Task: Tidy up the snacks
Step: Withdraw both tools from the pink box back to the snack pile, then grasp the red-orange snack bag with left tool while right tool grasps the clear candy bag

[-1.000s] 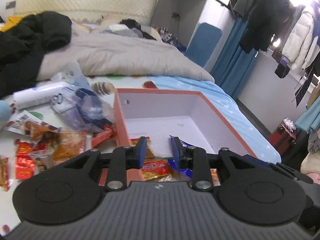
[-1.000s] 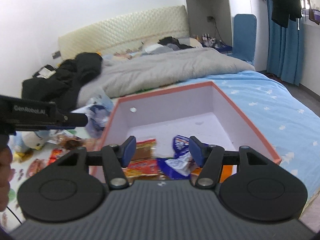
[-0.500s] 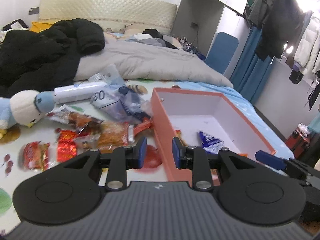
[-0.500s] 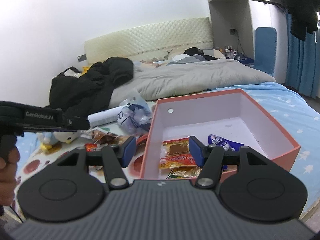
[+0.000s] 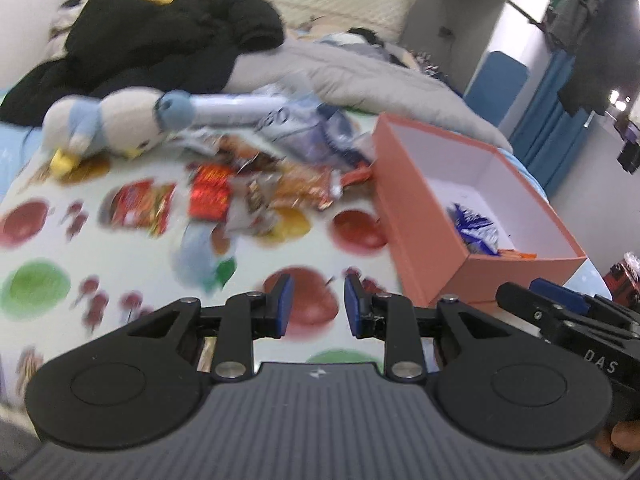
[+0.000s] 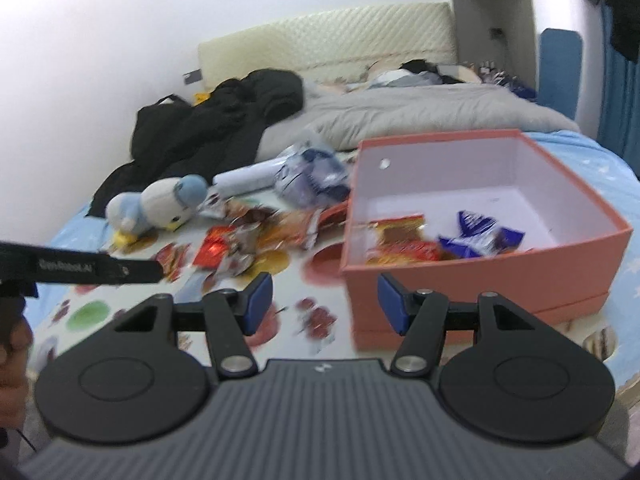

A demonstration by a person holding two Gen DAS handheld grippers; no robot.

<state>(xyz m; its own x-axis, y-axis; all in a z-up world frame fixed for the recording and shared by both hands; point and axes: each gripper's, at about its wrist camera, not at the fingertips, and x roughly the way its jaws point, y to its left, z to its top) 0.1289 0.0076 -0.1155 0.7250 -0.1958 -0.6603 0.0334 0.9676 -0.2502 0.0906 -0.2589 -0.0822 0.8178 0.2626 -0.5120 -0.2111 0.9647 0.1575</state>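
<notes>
Two hand-held grippers hover over a bed strewn with snacks. The left gripper [image 5: 316,300] has its blue pads a narrow gap apart with nothing between them; it hangs above the bare sheet [image 5: 48,344], printed with apples and cherries. The snack pile [image 5: 256,192], red, orange and silver wrappers, lies ahead of it and slightly left, well apart from its tips. An orange box [image 5: 424,240] with a white inside sits ahead to its right, holding a blue packet [image 5: 476,228] and an orange one at the near wall. The right gripper [image 6: 324,300] has its jaws spread wider, also empty; its right tip stands in front of the box's near wall, and whether it touches is unclear. From this view the box also holds a red-and-gold packet [image 6: 400,236] beside the blue one. Beyond the pile lie a blue-and-white plush bird [image 5: 112,124], a white tube [image 5: 236,106] and a crumpled plastic bag [image 6: 312,180]. Farther back are a black coat [image 5: 168,48], a grey duvet [image 5: 360,76] and a cream padded headboard [image 6: 328,36]; blue curtains [image 5: 556,116] hang at the right. Both views are blurred by motion. A second ago both grippers looked straight down into the box; since then they have swung left, so the box now sits to the right and the loose snacks come into full view. Neither jaw gap has changed.
</notes>
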